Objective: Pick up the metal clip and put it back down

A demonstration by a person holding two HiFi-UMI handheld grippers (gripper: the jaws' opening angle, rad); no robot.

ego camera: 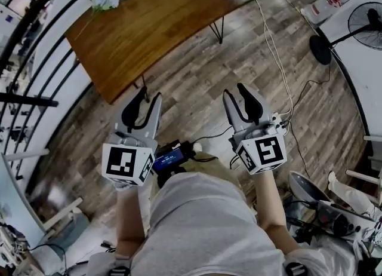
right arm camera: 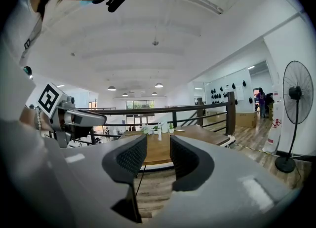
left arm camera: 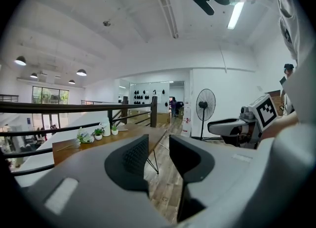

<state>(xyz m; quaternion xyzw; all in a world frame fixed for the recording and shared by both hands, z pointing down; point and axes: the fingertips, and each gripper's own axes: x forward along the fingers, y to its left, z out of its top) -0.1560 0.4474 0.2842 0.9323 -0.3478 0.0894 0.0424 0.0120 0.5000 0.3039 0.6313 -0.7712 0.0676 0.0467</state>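
Two claws empty, held short of the desk (ego camera: pixel 155 24)
Partly open with nothing between, the left claw (ego camera: pixel 150 97) and the right claw (ego camera: pixel 236 92) are pointed toward the desk at 11 o'clock, likely readied for an approach; the metal clip is seen in no view
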